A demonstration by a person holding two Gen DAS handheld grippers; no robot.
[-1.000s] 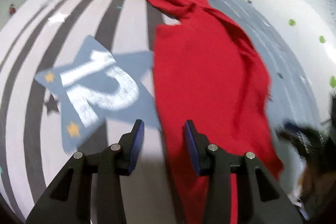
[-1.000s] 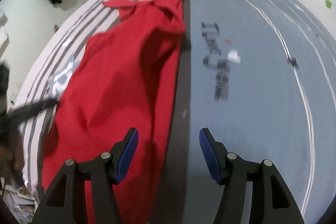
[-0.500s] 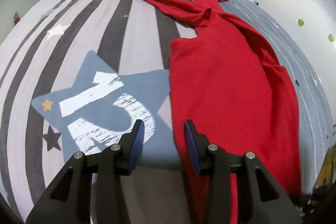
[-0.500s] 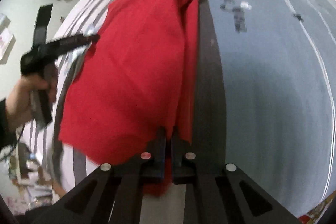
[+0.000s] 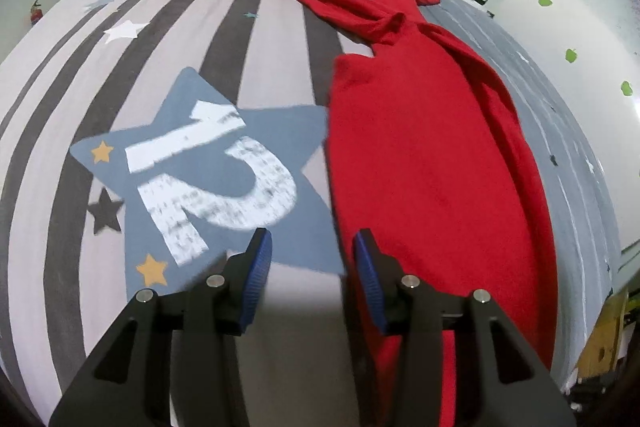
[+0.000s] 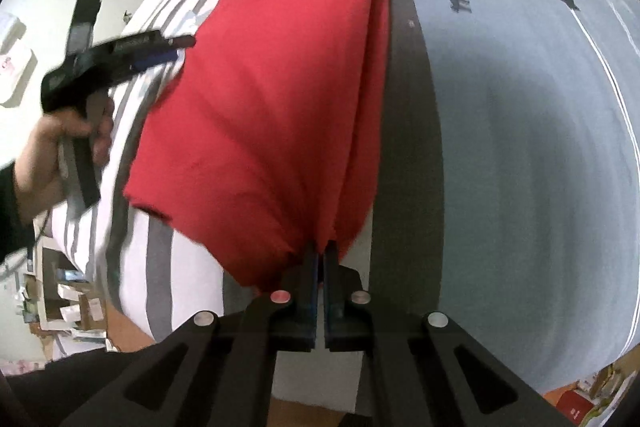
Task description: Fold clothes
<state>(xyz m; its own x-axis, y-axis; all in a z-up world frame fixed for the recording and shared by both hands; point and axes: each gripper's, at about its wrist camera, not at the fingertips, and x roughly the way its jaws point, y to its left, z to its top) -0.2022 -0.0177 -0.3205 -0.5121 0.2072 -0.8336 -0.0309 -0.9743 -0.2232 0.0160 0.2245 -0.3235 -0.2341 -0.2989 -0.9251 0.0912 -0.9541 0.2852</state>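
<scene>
Striped bedding (image 5: 256, 39) carried the red garment (image 5: 420, 155), limp and light, along its middle. Right gripper (image 6: 320, 267) pinched the near hem corner; left gripper (image 5: 308, 271) gaped beside the other, the likeliest hold.

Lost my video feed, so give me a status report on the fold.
Right tool shut on red garment, near hem bunched. Left tool open, holding nothing, beside the garment's edge over the bed. Nothing in the way.
</scene>
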